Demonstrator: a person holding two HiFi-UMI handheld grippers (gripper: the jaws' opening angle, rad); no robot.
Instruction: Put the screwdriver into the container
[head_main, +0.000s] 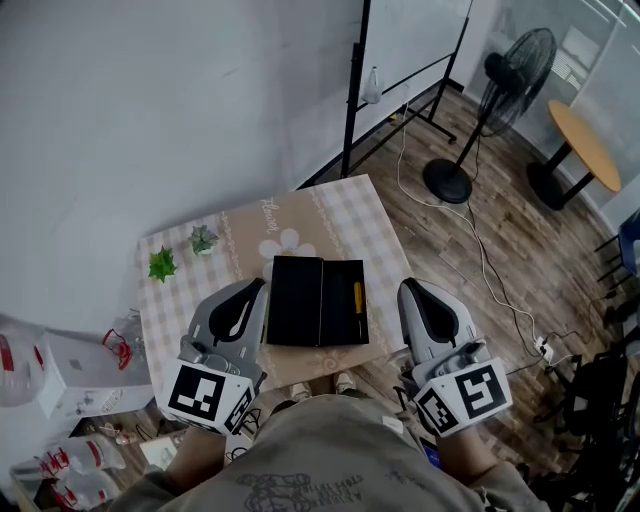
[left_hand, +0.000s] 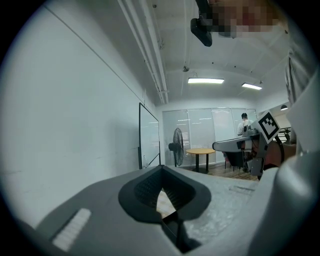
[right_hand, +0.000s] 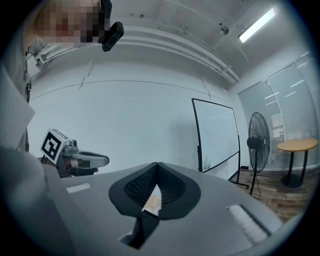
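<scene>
A person is holding the left tool (head_main: 258, 287) and the right tool (head_main: 406, 288) low in front of the body, one at each side of a black container (head_main: 296, 300) that is lying open on a checked desk (head_main: 340, 215). Both tools are clenched on nothing. Each gripper view is showing its jaws meeting at the tips, with only a sliver of desk visible through the gap behind them.

The yellow screwdriver (head_main: 357, 298) is lying lengthwise in the container's right half, apart from either tool, so the job is looking finished (or all but). What is left, by this reading, is a clean exit. The tools should be drawing off level and wide of the container's rim, so that neither nudges it on the cloth. A last look should be confirming that the screwdriver is resting wholly inside, not across the middle divider.

Only the head view is showing the container, the screwdriver and two small plants (head_main: 162, 264) near the desk's far-left corner. The gripper views, aimed out across the room, are missing all of these. They are offering instead the ceiling lights (left_hand: 206, 80) and a distant bystander (left_hand: 244, 122), and each is catching the other tool side-on.
</scene>
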